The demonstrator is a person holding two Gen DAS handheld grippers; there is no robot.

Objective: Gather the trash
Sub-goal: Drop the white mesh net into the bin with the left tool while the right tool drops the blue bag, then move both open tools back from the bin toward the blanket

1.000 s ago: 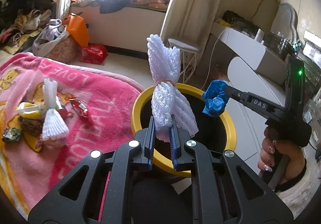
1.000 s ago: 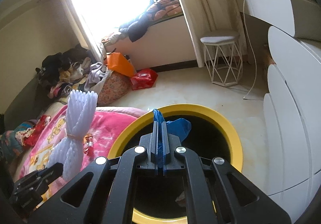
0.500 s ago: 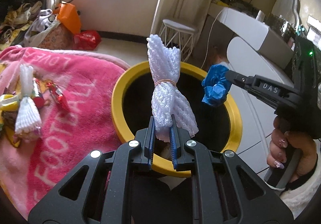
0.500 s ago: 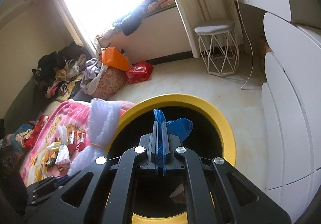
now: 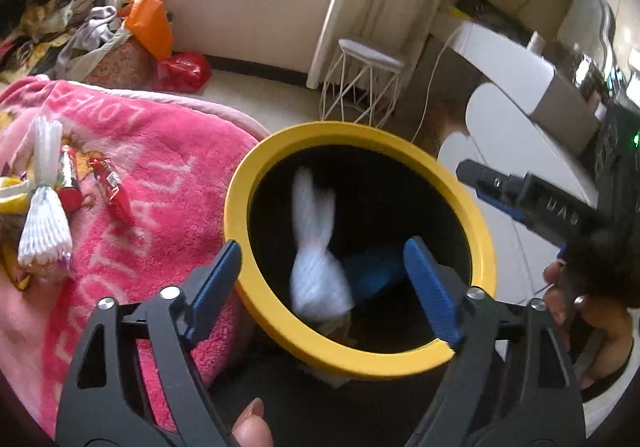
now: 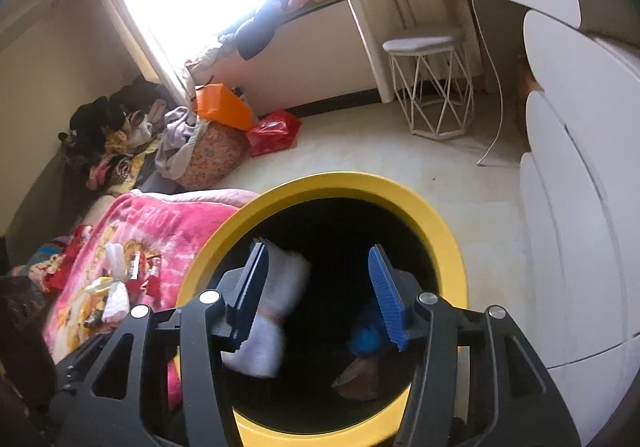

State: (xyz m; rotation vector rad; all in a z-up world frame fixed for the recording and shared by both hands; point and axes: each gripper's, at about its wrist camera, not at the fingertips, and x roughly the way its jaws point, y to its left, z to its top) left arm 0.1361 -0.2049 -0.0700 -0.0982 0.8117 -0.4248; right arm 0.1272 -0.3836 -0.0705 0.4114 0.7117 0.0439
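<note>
Both grippers, left [image 5: 320,275] and right [image 6: 316,287], are opening empty over the yellow bin [image 5: 478,231]. The white foam net [image 5: 316,247] and blue scrap [image 6: 366,337] are dropping inside it; holding steady above its rim seems wise.

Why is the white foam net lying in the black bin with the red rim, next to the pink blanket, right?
Not quite: the rim of the bin is yellow, not red, as the left wrist view shows. The white foam net is inside it, blurred, beside the pink blanket.
</note>
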